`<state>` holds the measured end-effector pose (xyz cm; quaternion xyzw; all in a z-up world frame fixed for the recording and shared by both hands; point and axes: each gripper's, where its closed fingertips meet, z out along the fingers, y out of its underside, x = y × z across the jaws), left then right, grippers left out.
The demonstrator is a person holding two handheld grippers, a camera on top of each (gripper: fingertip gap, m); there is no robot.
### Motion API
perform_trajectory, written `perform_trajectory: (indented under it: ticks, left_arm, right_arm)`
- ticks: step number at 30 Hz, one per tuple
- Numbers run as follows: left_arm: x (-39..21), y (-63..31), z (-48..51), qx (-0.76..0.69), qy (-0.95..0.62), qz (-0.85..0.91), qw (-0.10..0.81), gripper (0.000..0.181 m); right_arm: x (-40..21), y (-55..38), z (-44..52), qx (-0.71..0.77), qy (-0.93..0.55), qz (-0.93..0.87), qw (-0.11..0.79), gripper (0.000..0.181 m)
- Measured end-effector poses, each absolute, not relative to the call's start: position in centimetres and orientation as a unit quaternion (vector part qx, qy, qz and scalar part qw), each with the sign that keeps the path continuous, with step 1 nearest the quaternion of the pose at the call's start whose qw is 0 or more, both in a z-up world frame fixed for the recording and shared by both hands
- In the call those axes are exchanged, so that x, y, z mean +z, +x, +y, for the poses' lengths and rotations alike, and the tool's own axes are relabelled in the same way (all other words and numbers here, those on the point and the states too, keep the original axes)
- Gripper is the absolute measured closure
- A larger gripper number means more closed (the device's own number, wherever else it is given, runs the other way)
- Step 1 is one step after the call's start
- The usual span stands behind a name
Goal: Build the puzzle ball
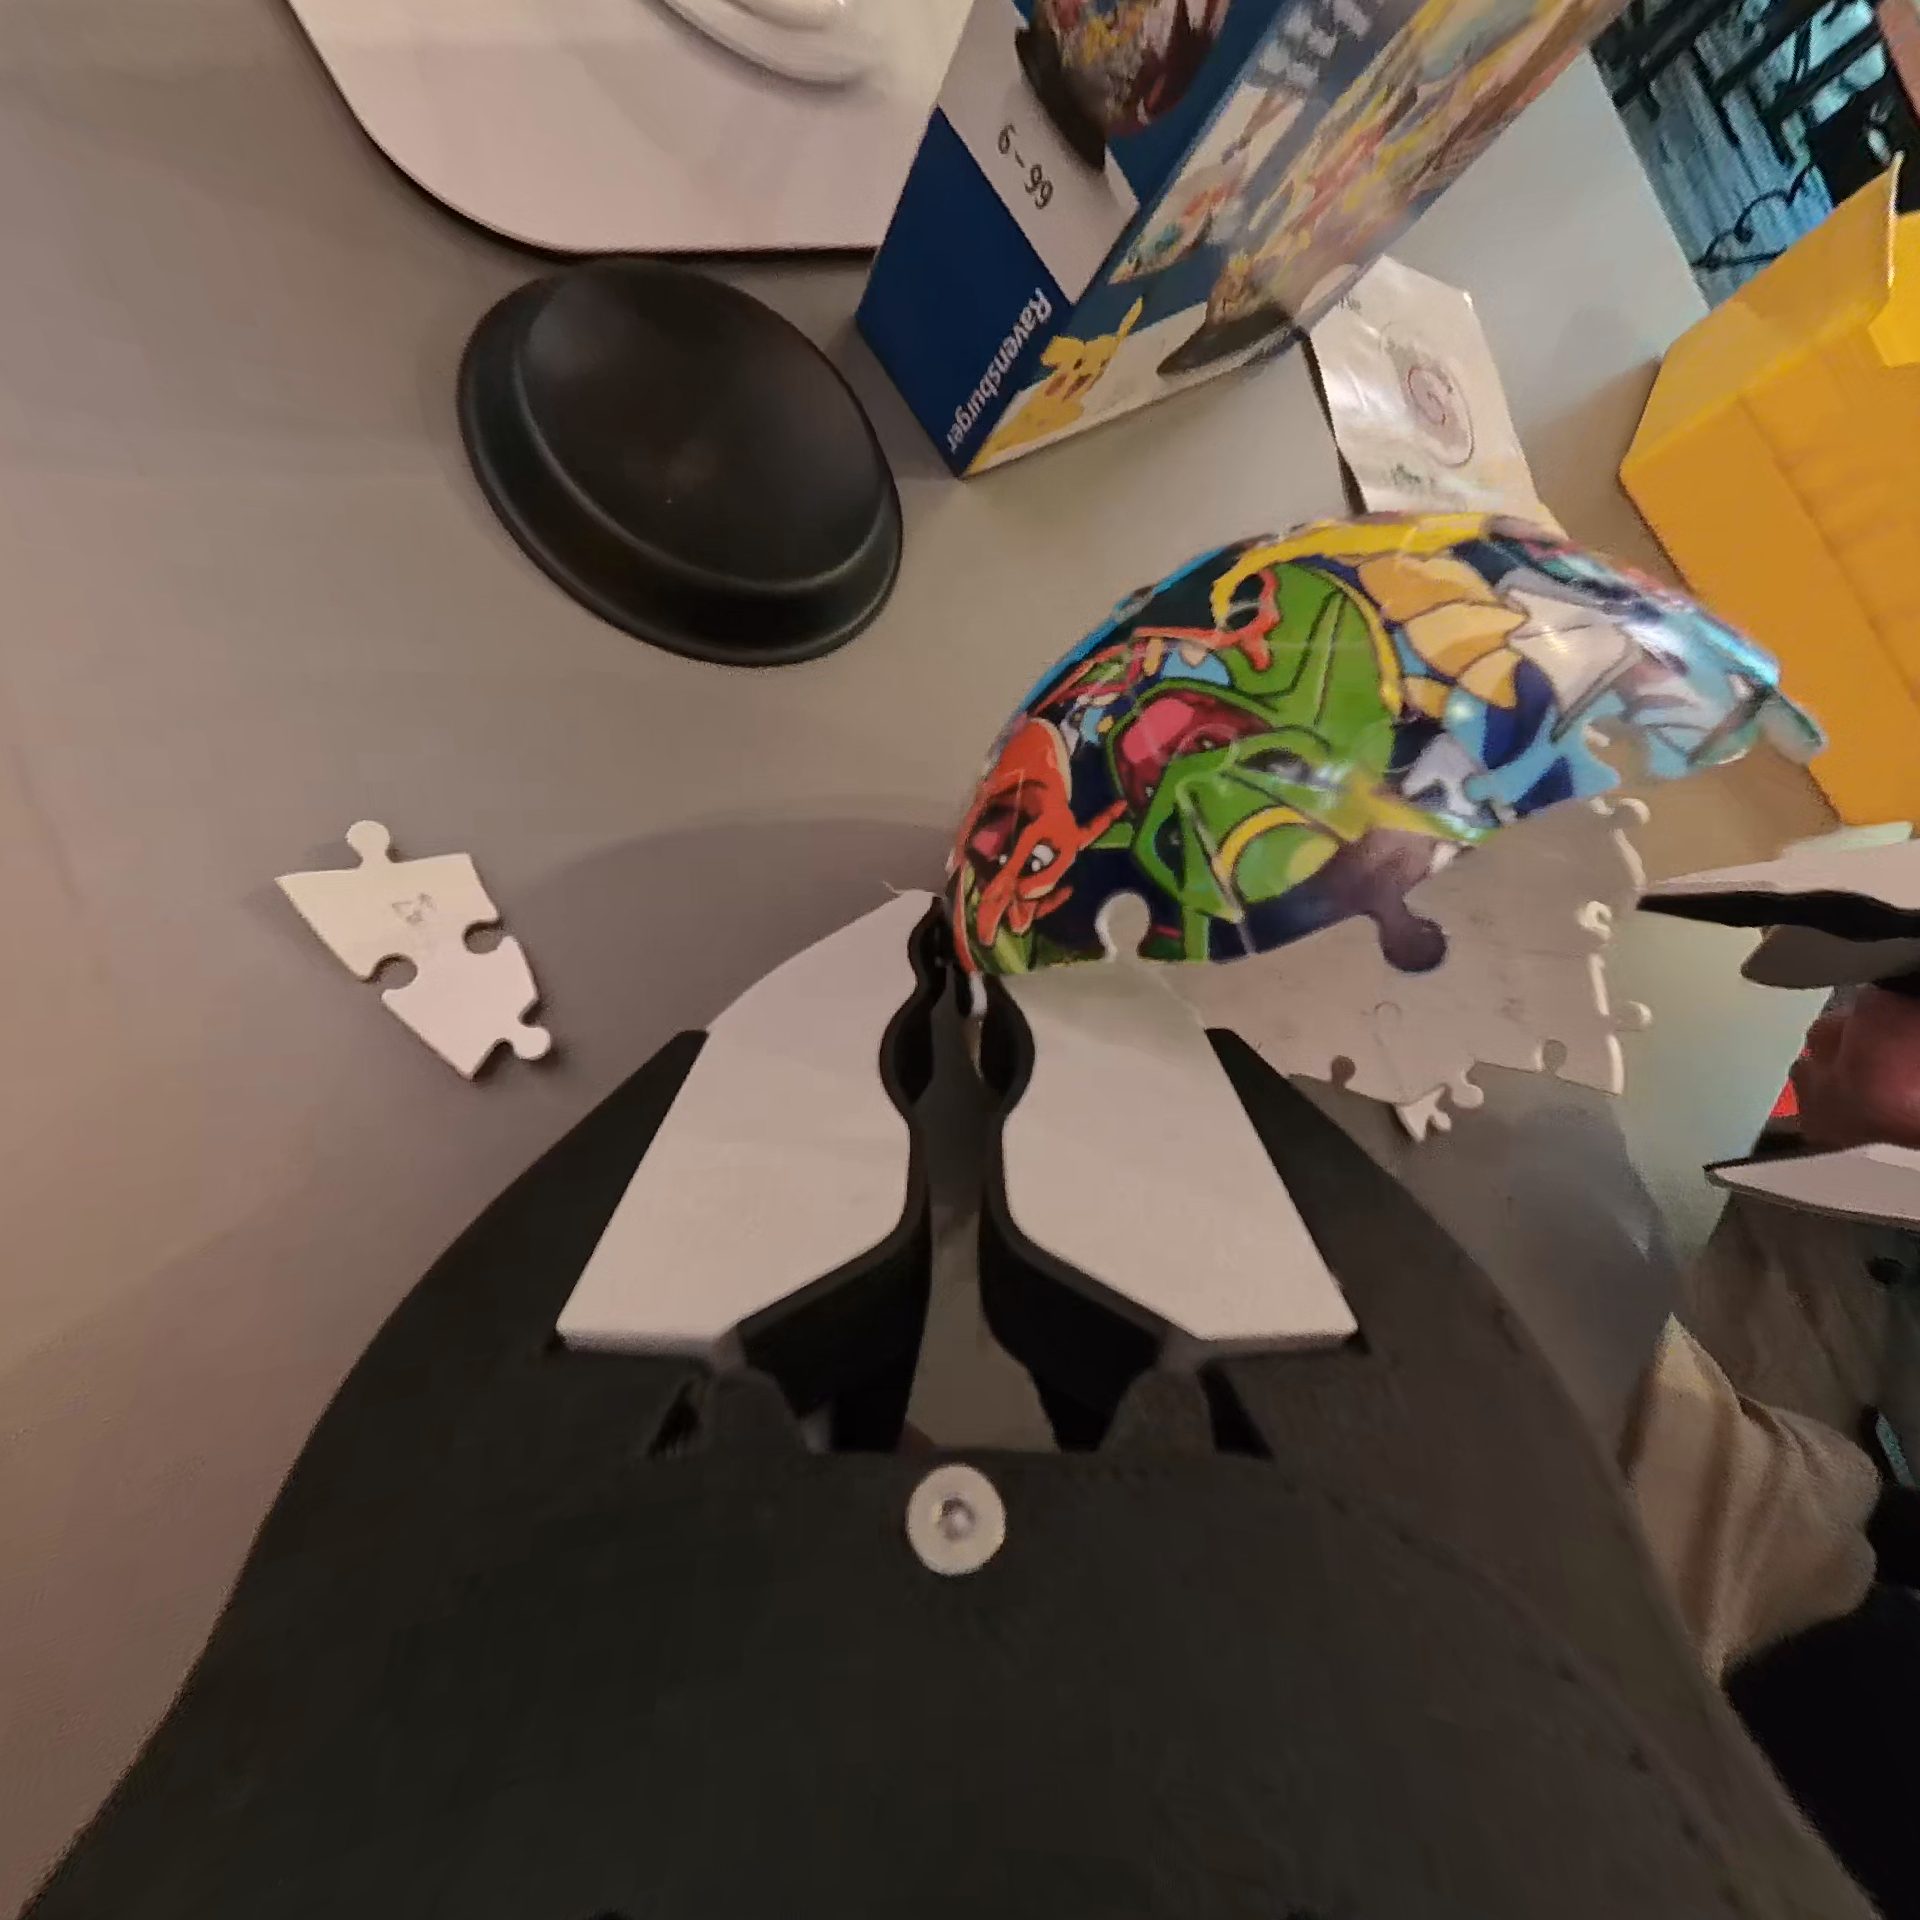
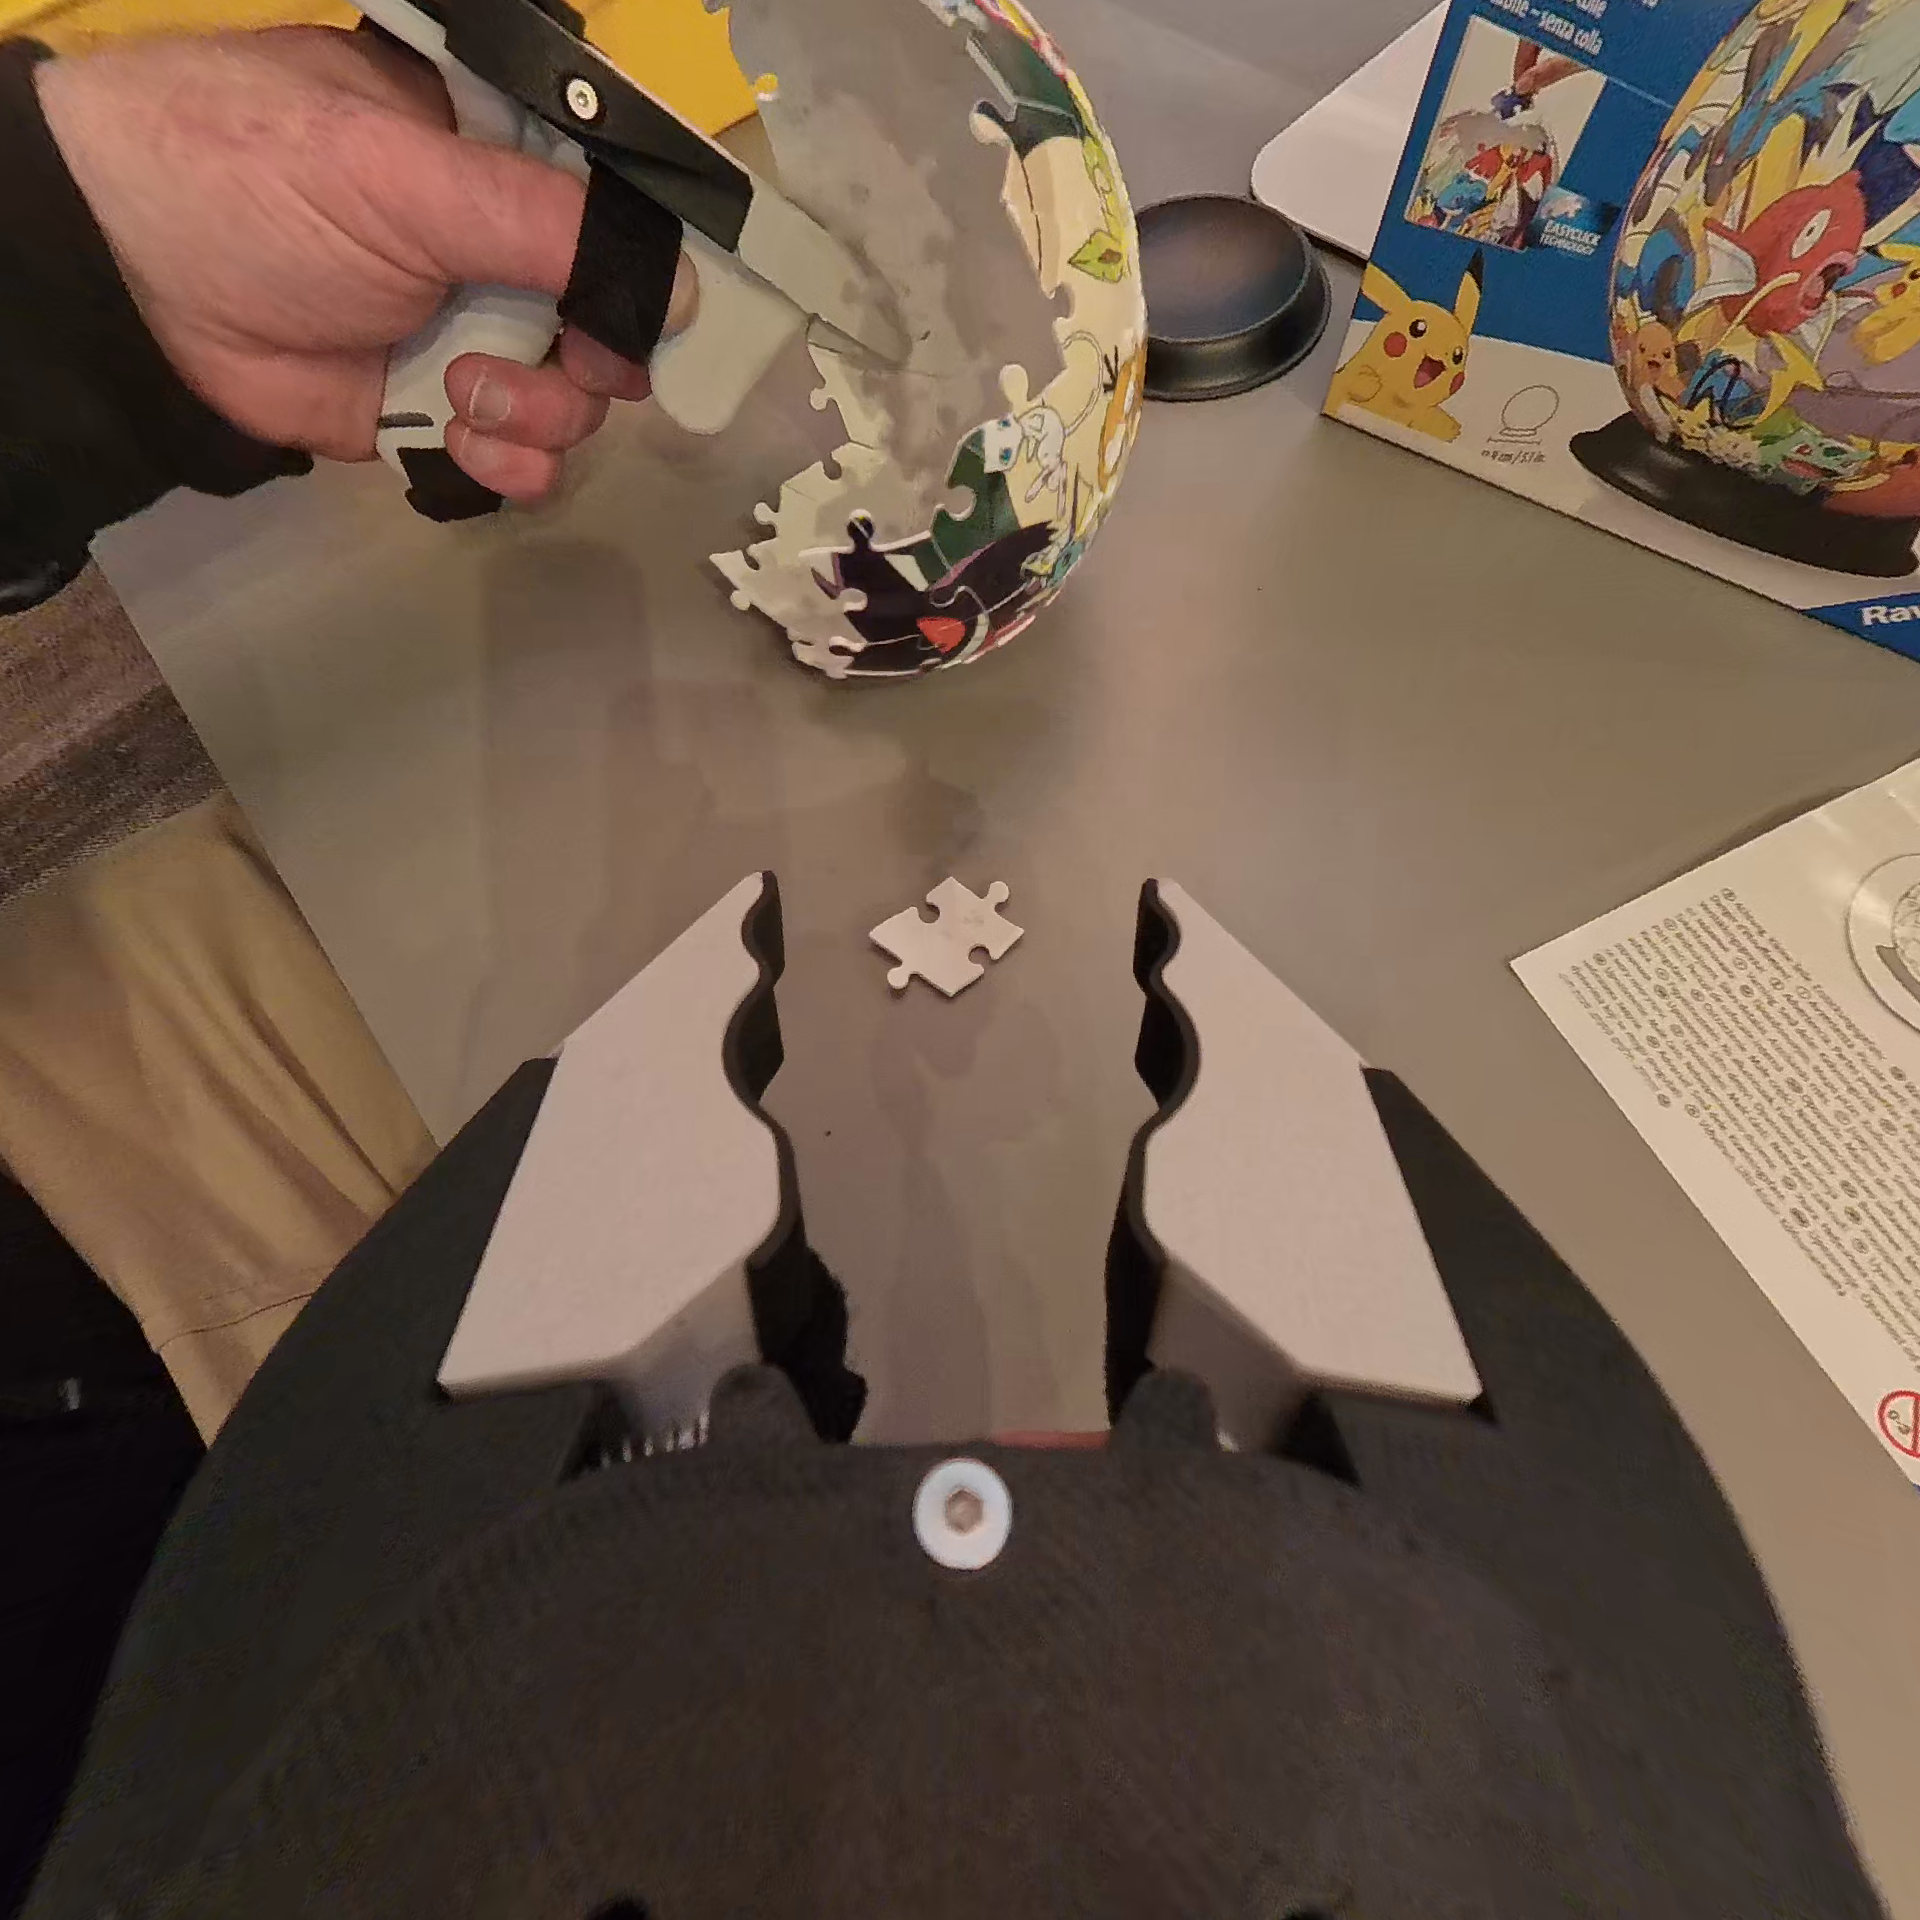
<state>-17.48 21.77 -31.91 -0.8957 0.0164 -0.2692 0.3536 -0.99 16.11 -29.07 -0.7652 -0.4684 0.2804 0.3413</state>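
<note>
The partly built puzzle ball (image 1: 1351,748) is a colourful curved shell with a white inside and jagged open edges. My left gripper (image 1: 956,940) is shut on the shell's rim and holds it tilted over the grey table. In the right wrist view the shell (image 2: 1049,343) stands on edge with the left gripper's fingers (image 2: 821,301) clamped on its inner wall; its lower rim is at or just above the table. My right gripper (image 2: 958,896) is open and empty, low over the table. A loose white piece (image 2: 948,935) lies face down between its fingertips. It also shows in the left wrist view (image 1: 426,945).
A black round stand (image 1: 675,457) sits behind the shell. The blue puzzle box (image 1: 1143,208) stands at the back, by a white board (image 1: 623,125). A yellow bin (image 1: 1787,499) is beside the shell. A printed leaflet (image 2: 1766,1091) lies at the right. A hand (image 2: 312,239) holds the left gripper. The tips of one gripper are about 20 cm away from the tips of the other.
</note>
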Motion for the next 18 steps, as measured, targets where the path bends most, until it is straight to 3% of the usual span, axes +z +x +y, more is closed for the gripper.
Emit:
perform_trajectory:
  ticks: [18]
  left_arm:
    - [-31.9,-15.7,23.1,-0.274,-0.904,0.063,0.322,0.178]
  right_arm:
    - [-28.4,-0.8,16.9,0.289,-0.764,-0.457,0.352,0.114]
